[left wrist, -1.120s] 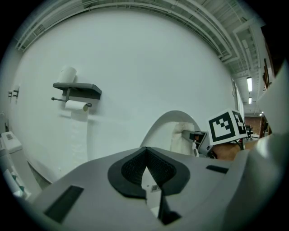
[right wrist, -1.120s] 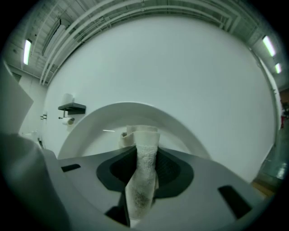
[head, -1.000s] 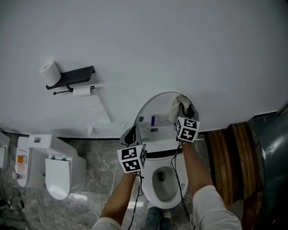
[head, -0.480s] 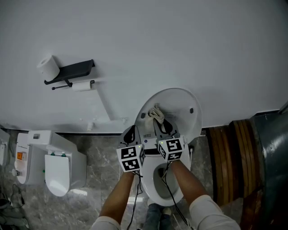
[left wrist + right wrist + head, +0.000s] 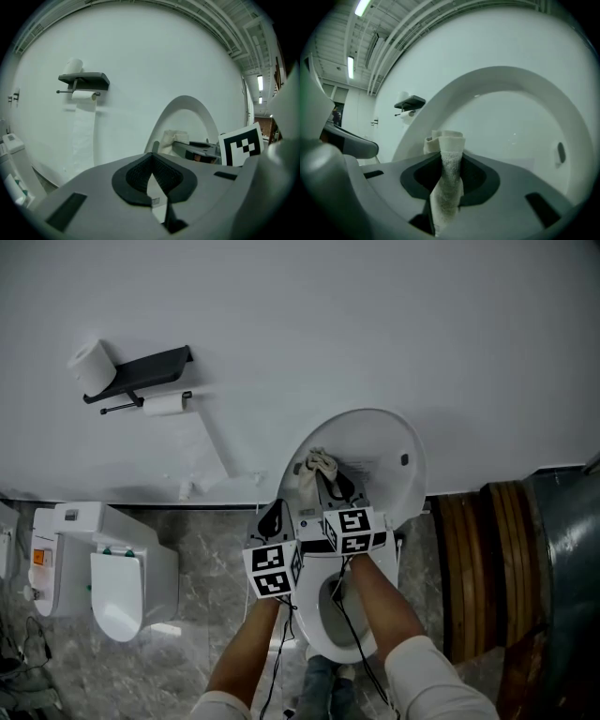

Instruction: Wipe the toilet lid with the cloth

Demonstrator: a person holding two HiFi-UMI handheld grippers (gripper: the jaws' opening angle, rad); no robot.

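Upright toilet lid (image 5: 375,442) bars the way ahead; open room left, toward the paper holder (image 5: 141,374).

Cloth (image 5: 448,140): lower end passes between the right gripper (image 5: 450,158) jaws and is cut by the view's bottom edge. Toilet bowl (image 5: 323,615): below both grippers, largely covered by the forearms (image 5: 380,601). White fixture (image 5: 103,568), well left of the left gripper (image 5: 274,517): cut off at the edge; its orange label (image 5: 39,557) is unreadable.

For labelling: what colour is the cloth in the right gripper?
Off-white cloth, clearest in the right gripper view.
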